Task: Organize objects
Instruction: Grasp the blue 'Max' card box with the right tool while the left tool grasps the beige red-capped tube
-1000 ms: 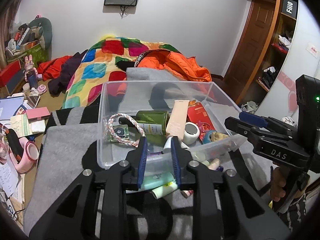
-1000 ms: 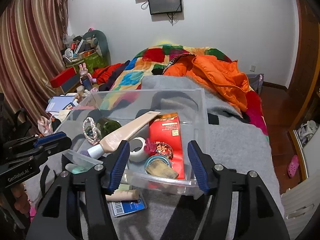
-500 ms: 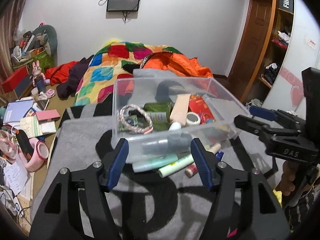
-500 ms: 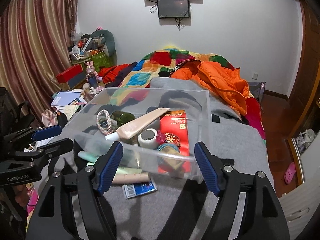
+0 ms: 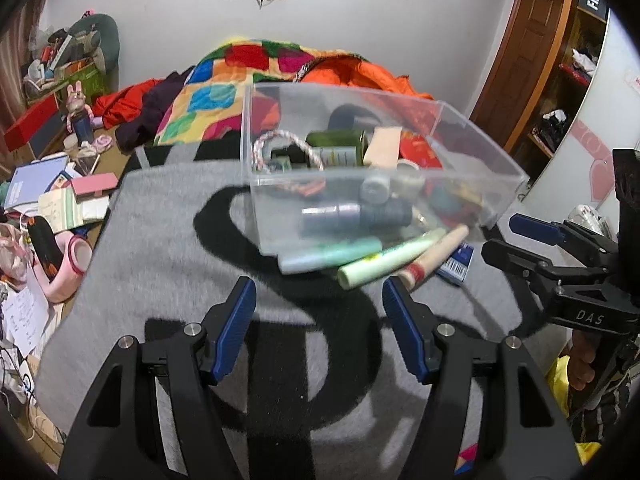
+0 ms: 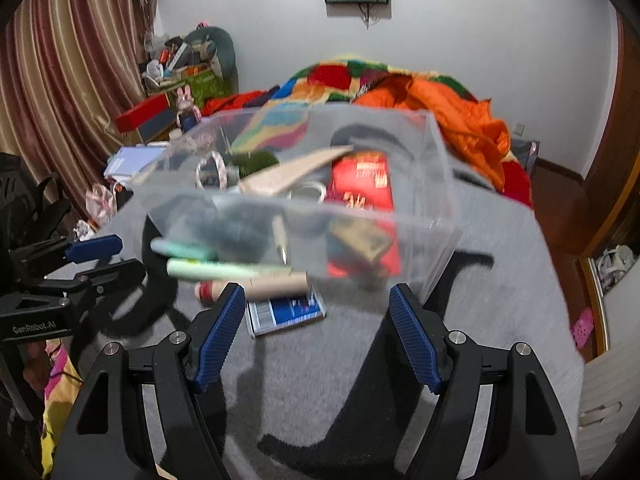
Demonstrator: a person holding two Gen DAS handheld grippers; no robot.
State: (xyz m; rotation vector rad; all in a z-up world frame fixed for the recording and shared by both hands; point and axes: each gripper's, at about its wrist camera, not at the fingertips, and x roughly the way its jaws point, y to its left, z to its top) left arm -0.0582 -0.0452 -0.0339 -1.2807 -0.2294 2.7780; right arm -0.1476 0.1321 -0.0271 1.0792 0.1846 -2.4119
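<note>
Bin: clear plastic bin on a grey blanket, not touched by either gripper.
Bin contents: braided rope, green bottle, beige tube, red packet, tape roll; the rest is blurred.
Outside the bin, at its near wall: mint tube, pale green tube, tan tube, blue card.
Left gripper: jaws released, empty, held over the blanket short of the tubes.
Right gripper: jaws released, empty, near the blue card.
</note>
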